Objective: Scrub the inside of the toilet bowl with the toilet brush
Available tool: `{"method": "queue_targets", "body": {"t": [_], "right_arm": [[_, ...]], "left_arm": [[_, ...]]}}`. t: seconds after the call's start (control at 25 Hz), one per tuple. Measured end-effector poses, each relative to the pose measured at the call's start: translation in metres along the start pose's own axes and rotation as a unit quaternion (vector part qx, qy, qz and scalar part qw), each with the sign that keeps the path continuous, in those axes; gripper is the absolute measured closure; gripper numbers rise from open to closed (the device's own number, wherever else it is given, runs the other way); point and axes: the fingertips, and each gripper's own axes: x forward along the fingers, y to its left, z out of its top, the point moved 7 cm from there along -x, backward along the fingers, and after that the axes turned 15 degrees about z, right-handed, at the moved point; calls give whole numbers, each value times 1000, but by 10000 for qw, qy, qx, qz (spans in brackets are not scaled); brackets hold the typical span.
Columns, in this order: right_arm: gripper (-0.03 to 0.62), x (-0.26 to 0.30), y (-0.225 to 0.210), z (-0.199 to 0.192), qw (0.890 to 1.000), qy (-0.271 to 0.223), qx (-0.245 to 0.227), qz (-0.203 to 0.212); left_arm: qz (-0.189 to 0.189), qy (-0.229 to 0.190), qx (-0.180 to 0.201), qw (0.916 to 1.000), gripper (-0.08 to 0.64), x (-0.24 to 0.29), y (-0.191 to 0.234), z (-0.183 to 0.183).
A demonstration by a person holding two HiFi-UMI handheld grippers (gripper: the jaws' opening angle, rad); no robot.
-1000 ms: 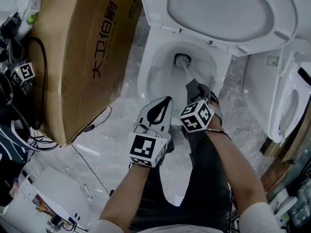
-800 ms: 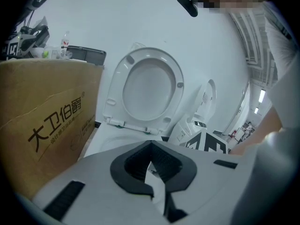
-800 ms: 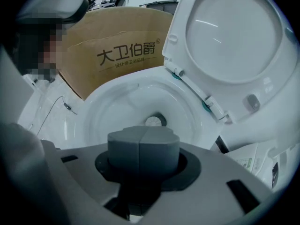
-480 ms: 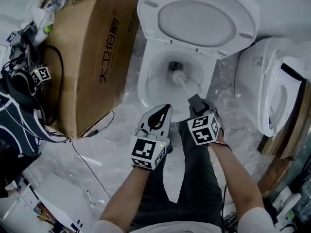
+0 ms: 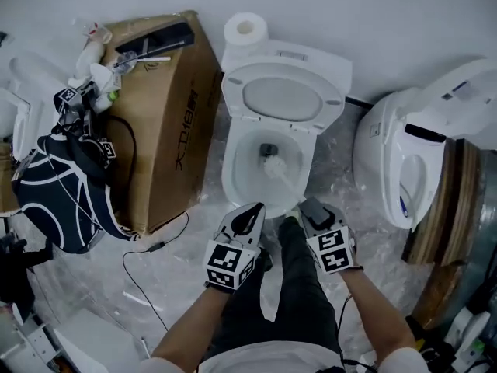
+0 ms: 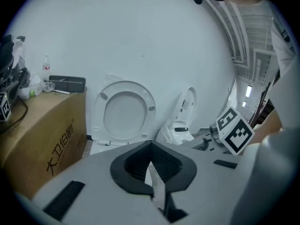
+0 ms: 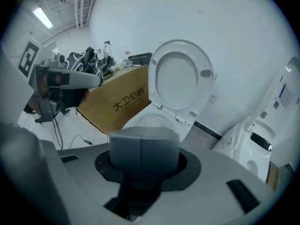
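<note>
In the head view, the toilet bowl (image 5: 231, 179) stands at the middle with its lid (image 5: 283, 99) raised toward the far wall. The toilet brush (image 5: 273, 164) has its bristle head down inside the bowl, near the drain, and its handle slants back toward us to the right gripper (image 5: 305, 205) at the bowl's near rim. The left gripper (image 5: 257, 207) hovers just left of it, over the near rim. A cardboard box (image 5: 163, 130) sits left of the toilet, a toilet-paper roll (image 5: 245, 29) on the far left of the cistern, and a second toilet (image 5: 384, 154) to the right.

In the left gripper view, we see the jaws brought together with nothing between them, pointing toward the raised lid.

In the right gripper view, the jaws are clamped on the brush's grey handle block, which hides most of the bowl beyond.
</note>
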Motion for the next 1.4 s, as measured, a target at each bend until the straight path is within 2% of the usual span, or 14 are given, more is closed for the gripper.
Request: {"method": "queue_targets", "body": {"t": [0.24,0.4,0.6,0.76,0.88,1.16,1.4], "right_arm": [[436,-78,36,31,9977,-524,323,272],[436,-129,61,51,9960,-822,22,347],[436,-182,79,66,9888,-1419,-83,458],[436,-219,91,76,9822,-1811,-193,462],[436,-250,102,82,9771,-2066,-228,457],[436,-291,125,106,9629,-2627,-460,412],[436,-309,138,118,9563,-2829,-680,298]], "left_arm": [[-126,-135,-47,9998,552,-55,-19,52],[-195,-261,-22,9995,552,-90,-34,80],[-443,-641,270,9966,552,-131,-56,117],[-490,-795,-190,9954,552,-152,-62,143],[-542,-934,-225,9939,552,-167,-74,161],[-712,-1281,-28,9892,552,-188,-88,193],[-763,-1410,18,9871,552,-201,-93,206]]}}
